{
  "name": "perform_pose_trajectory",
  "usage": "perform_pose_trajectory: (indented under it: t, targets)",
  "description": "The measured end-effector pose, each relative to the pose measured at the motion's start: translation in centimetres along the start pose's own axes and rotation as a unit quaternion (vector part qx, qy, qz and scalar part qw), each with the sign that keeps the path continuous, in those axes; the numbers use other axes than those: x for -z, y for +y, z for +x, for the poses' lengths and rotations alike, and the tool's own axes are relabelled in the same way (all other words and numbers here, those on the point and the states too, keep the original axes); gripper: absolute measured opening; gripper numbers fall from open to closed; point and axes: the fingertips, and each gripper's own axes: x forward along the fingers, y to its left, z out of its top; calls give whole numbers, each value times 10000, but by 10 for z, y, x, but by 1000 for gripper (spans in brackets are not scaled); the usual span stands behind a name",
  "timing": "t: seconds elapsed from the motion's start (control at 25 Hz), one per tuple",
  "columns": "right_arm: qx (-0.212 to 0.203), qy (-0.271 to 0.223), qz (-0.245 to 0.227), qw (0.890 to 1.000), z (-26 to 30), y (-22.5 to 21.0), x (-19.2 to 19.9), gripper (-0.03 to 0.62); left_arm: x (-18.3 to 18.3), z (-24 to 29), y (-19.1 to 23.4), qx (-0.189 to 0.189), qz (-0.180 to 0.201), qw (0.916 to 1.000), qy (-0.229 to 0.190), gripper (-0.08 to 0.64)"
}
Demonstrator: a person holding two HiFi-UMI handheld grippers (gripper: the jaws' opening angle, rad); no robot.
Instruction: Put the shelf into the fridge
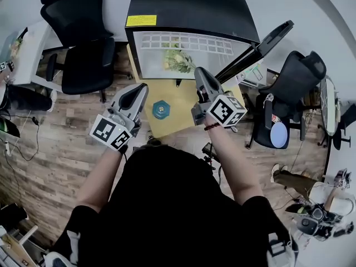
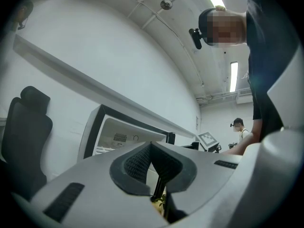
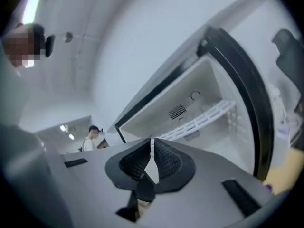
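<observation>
Since the white wire shelf [image 1: 183, 42] already lies flat inside the fridge [image 1: 189, 4], straight ahead of both grippers, the step in hand looks to me like a last check, not a carry. The left gripper [image 1: 138, 92] is clenched, its jaws pressed together on nothing. The right gripper [image 1: 200, 75] is likewise closed and empty, and its own view shows the shelf beyond its tips and apart from them. To finish well, I judge the shelf should sit level on both side rails and be pushed fully back (whether its far edge is seated cannot be told from here). Closed tips on the front wire would do that, kept clear of the door [image 1: 261, 40], which stands open just to the right of the right gripper. Leafy greens [image 1: 177, 60] sit below the shelf, ahead of the right gripper, so any push should stay level and not dip. Between the two grippers a small teal object [image 1: 161, 109] rests on a yellow table [image 1: 183, 102]. By count: one shelf, one fridge, one door, two grippers, one teal object and one bunch of greens. Of the black office chairs [image 1: 83, 60] I can count two for sure, one outside each gripper.
</observation>
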Motion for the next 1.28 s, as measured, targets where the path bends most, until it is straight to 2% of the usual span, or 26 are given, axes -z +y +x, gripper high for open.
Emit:
perform_pose_trajectory:
  t: [0.08, 0.16, 0.24, 0.44, 0.56, 0.64, 0.8, 1.0, 1.28]
  targets:
    - [79, 75, -1008, 9948, -13, 10, -6, 26, -1, 5, -6, 34, 27, 10000, -27, 18]
    - [281, 157, -1898, 9813, -25, 13, -10, 15, -3, 10, -13, 64, 76, 9999, -48, 18]
    - [465, 215, -2536, 9660, -36, 15, -12, 14, -3, 12, -19, 72, 152, 9998, -54, 18]
    - [660, 200, -3282, 9421, -55, 18, -13, 14, -6, 14, -27, 15, 303, 9995, -53, 18]
    - [774, 209, -3797, 9216, -62, 20, -14, 14, -5, 15, -30, 2, 304, 9995, -37, 18]
    - [819, 271, -3970, 9138, -64, 20, -13, 14, -4, 15, -32, -3, 298, 9995, -39, 18]
    - [846, 244, -3933, 9152, -69, 20, -12, 14, 0, 13, -36, 15, 310, 9995, -3, 18]
    - [838, 302, -4138, 9060, -73, 21, -8, 12, 4, 12, -39, 27, 352, 9994, 52, 18]
    - [899, 315, -4088, 9076, -82, 15, -4, 14, 9, 12, -42, 42, 308, 9995, 61, 18]
